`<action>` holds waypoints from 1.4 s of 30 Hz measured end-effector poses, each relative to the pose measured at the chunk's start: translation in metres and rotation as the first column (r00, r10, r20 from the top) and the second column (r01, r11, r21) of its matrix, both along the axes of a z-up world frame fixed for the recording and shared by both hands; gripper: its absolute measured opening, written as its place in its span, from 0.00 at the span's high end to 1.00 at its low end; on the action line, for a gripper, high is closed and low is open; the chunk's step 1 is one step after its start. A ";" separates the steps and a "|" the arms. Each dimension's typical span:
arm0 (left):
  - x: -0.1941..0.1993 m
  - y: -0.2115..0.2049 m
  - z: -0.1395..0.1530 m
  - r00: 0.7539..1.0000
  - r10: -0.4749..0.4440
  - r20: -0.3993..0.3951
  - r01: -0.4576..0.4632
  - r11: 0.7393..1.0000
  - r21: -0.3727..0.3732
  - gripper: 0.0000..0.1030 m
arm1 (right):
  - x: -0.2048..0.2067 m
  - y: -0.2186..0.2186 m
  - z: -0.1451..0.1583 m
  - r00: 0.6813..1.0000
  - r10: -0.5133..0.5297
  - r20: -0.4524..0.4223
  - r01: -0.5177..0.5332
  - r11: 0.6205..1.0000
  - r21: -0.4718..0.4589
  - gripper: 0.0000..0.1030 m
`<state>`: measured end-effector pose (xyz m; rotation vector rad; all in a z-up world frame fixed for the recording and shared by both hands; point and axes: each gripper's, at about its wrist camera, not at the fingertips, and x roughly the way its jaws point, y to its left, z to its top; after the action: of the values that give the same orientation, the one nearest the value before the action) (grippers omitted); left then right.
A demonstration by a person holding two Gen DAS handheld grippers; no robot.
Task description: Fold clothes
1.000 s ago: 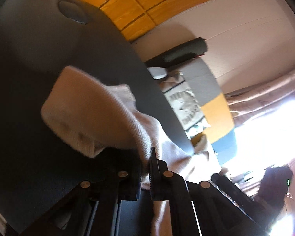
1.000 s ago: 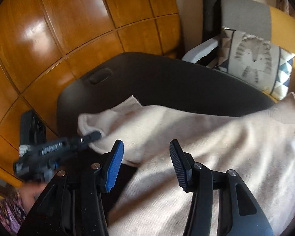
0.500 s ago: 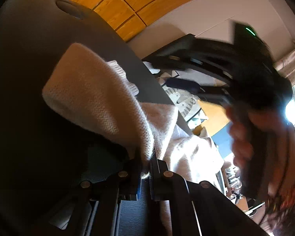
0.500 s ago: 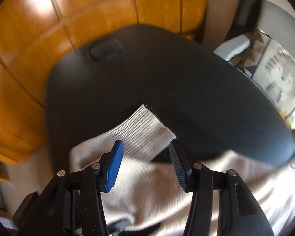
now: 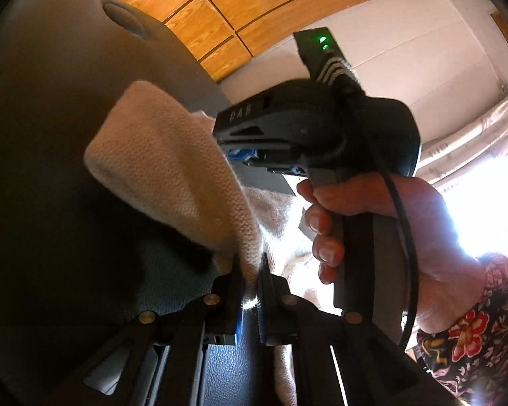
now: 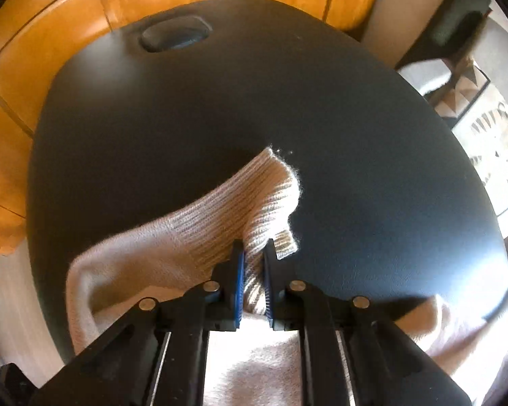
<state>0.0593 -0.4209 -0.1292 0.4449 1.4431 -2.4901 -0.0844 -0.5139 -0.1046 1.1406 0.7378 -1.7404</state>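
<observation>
A cream knitted sweater lies on a black padded table. My left gripper is shut on a fold of the sweater's knit, which rises from the jaws as a raised flap. The right gripper points steeply down with its jaws closing on the ribbed cuff of the sweater; the blue pads press the ribbing. From the left wrist view, the right gripper's black body is seen held by a person's hand, its tip hidden behind the flap.
The black table has an oval face hole at its far end. Wood panelling stands behind it. A chair with a patterned cushion stands to the right. A floral sleeve is at the lower right.
The right gripper swung over to the ribbed cuff, tipped downward, and closed its jaws on it. It has come into the left wrist view. The left gripper keeps its hold.
</observation>
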 end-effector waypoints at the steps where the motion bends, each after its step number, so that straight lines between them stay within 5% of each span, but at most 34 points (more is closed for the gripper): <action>1: 0.000 -0.003 0.000 1.000 0.006 -0.004 -0.006 1.000 0.007 0.95 | 0.000 -0.001 0.004 1.000 -0.001 0.004 0.001 1.000 -0.021 0.90; 13: -0.025 -0.080 -0.006 0.996 0.085 0.002 -0.084 0.982 0.167 0.95 | 0.010 -0.043 0.096 0.985 0.033 -0.171 -0.082 0.955 -0.283 0.90; 19: -0.037 -0.099 -0.005 0.993 0.118 -0.019 -0.114 0.985 0.130 0.95 | 0.020 -0.087 0.114 0.975 0.062 -0.213 -0.137 0.924 -0.358 0.90; 26: -0.052 -0.105 -0.005 0.991 0.134 -0.013 -0.132 0.986 0.101 0.95 | 0.037 -0.128 0.109 0.971 0.102 -0.219 -0.182 0.904 -0.387 0.90; 31: -0.062 -0.113 -0.006 0.990 0.144 -0.013 -0.142 0.985 0.097 0.94 | 0.050 -0.160 0.079 0.958 0.163 -0.235 -0.234 0.919 -0.317 0.90; 34: -0.068 -0.118 -0.007 0.989 0.145 -0.012 -0.143 0.985 0.097 0.94 | 0.048 -0.176 0.049 0.965 0.246 -0.090 -0.260 0.939 -0.225 0.85; 37: -0.073 -0.123 -0.008 0.989 0.144 -0.016 -0.141 0.985 0.101 0.94 | 0.042 -0.161 0.040 0.971 0.227 -0.071 -0.236 0.955 -0.177 0.80; 42: -0.085 -0.131 -0.008 0.989 0.144 -0.018 -0.142 0.985 0.098 0.94 | 0.010 -0.062 0.082 0.992 0.073 -0.099 -0.102 0.935 -0.339 0.78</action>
<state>-0.0256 -0.5516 -0.1368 0.3159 1.5517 -2.3299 -0.0746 -0.5756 -0.0230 0.7880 0.4986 -1.7657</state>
